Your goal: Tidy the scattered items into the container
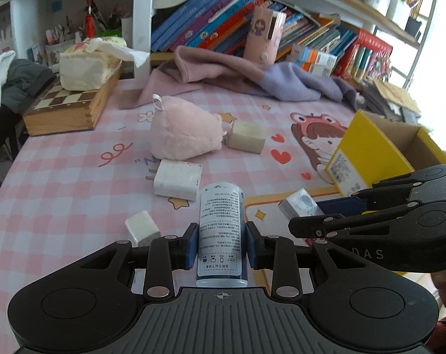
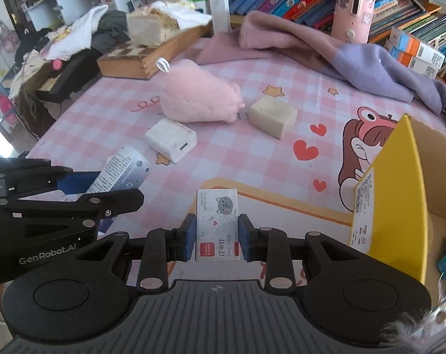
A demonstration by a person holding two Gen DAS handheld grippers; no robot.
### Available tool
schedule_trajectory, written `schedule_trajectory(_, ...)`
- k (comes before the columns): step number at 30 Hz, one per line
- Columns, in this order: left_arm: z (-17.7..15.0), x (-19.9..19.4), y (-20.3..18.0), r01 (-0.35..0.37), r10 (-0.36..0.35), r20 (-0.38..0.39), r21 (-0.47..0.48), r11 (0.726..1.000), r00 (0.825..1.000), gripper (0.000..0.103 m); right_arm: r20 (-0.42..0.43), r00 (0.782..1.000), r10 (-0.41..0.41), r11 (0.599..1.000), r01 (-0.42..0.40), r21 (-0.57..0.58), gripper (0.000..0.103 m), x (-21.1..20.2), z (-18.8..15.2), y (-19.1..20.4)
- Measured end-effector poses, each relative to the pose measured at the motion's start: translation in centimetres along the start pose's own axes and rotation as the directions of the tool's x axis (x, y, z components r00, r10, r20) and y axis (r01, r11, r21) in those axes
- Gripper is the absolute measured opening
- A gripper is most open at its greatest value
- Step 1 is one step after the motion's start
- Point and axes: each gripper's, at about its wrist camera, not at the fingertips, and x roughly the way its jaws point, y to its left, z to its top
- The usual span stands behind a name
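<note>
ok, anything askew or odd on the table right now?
The yellow box sits tipped up on one side, open face toward the right gripper, not flat. The tissue pack is perched on the chessboard case. Nothing looks spilled or broken.

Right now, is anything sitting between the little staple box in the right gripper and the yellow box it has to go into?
Nothing visible. The right gripper holds the staple box, and only bare tablecloth lies between it and the yellow box. The charger and pink plush lie farther back, off that path.
</note>
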Motion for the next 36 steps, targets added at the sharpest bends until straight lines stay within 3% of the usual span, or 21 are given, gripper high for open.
schedule_trajectory(12,-3.1,-5.8,-0.7,0.051,-0.048,0.054,-0.066,0.996,0.997,0.031,0.063,0.998,-0.001,0.999,-0.001,0.040,0.028,-5.1,-3.9,1.1)
schedule_trajectory(26,-8.1,-12.4,-2.7,0.126,-0.120,0.091,-0.062,0.990,0.989,0.031,0.118,0.993,-0.033,0.998,0.026,0.056,0.028,-11.6,-10.6,4.4)
schedule_trajectory(36,-10.8,-14.8,-4.3,0.187,-0.183,0.079,-0.046,0.981,0.980,0.031,0.117,0.990,-0.075,0.992,0.061,0.113,0.028,-14.9,-15.4,5.3)
